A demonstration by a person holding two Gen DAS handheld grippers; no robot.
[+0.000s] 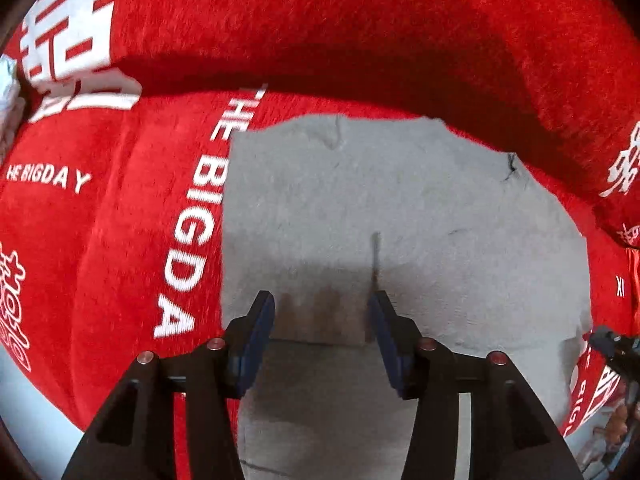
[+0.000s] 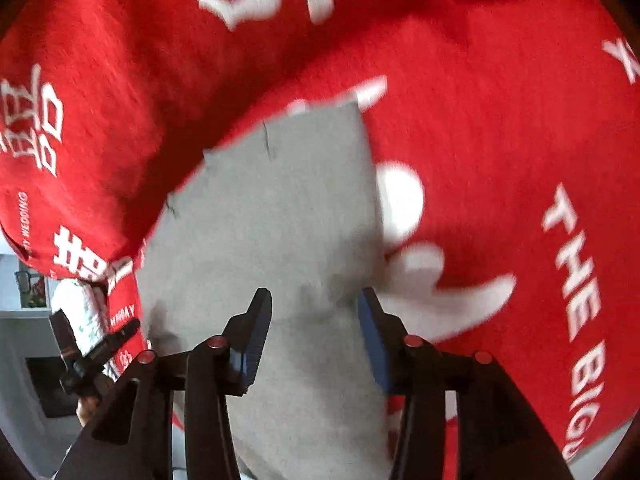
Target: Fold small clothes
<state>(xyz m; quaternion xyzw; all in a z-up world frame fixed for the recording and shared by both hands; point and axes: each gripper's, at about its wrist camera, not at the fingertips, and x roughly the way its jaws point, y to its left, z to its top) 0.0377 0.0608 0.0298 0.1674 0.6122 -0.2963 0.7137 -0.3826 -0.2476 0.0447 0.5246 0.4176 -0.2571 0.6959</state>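
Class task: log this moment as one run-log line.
left tool: open | right tool: open | grey garment: flat on red blanket, unheld

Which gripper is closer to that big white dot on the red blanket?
Right. The right gripper hovers at the grey cloth's edge beside the dot; the left gripper is off the cloth's far side.

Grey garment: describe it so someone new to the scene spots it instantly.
A red blanket with white lettering fills both wrist views. On it lies the grey garment, flat and plain, directly ahead of each claw. It is the only unprinted grey thing against all that red.
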